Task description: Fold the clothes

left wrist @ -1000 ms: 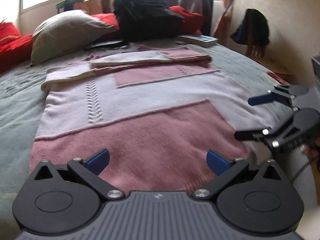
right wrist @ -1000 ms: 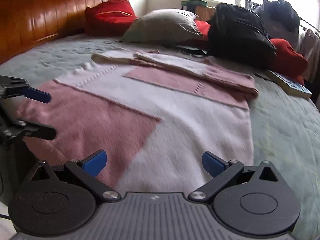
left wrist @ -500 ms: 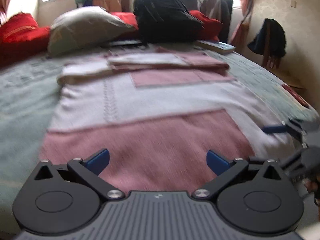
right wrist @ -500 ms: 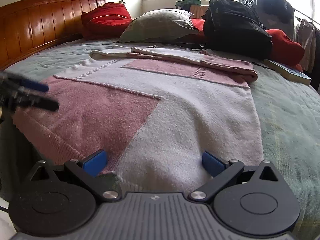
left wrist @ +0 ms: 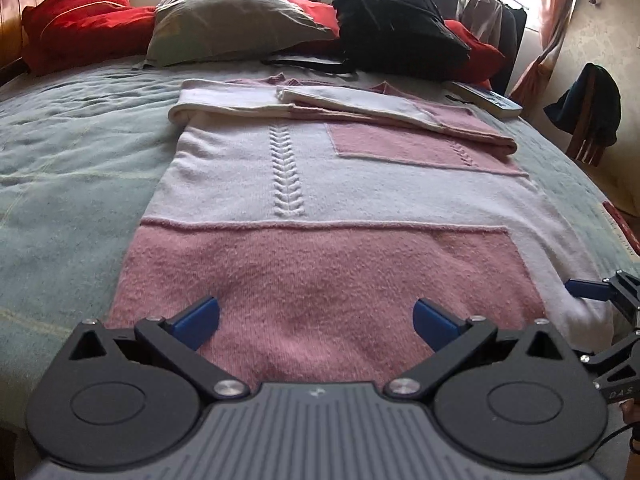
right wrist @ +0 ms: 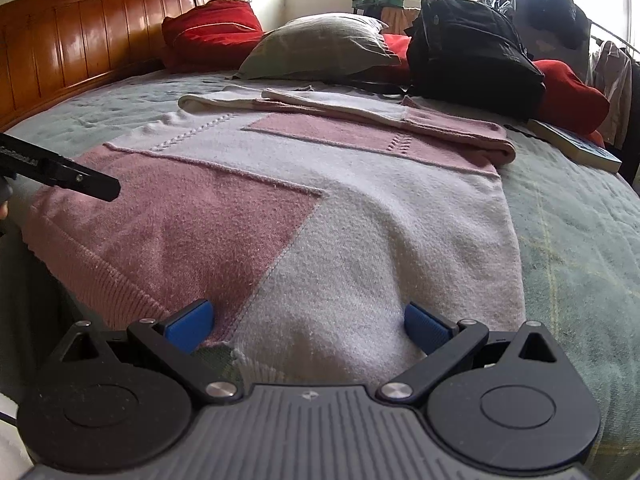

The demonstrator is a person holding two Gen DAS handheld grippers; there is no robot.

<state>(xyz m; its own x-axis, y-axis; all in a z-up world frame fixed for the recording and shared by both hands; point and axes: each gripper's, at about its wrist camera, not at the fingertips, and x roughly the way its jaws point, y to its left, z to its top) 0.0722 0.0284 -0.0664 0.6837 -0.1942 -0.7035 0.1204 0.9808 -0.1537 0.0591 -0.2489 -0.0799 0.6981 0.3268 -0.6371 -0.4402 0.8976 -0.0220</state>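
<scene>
Lying straight ahead of both wide-open claws, left claw and right claw, on the green quilted bed: pink-and-white knitted sweater, long axis running away, near hem between each claw's fingers.

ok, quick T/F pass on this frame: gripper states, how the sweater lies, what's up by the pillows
1. Both grippers are open. True: the left gripper and the right gripper each have their jaws spread wide at the near hem of the sweater, with nothing clamped.
2. The sweater's sleeves lie spread out to the sides. False: the sleeves are folded across the upper body.
3. A black backpack sits at the far end of the bed. True.
4. The sweater is solid pink. False: it has pink and white blocks.
5. The book rests on the sweater. False: it lies on the green bedspread, apart from the sweater.
</scene>
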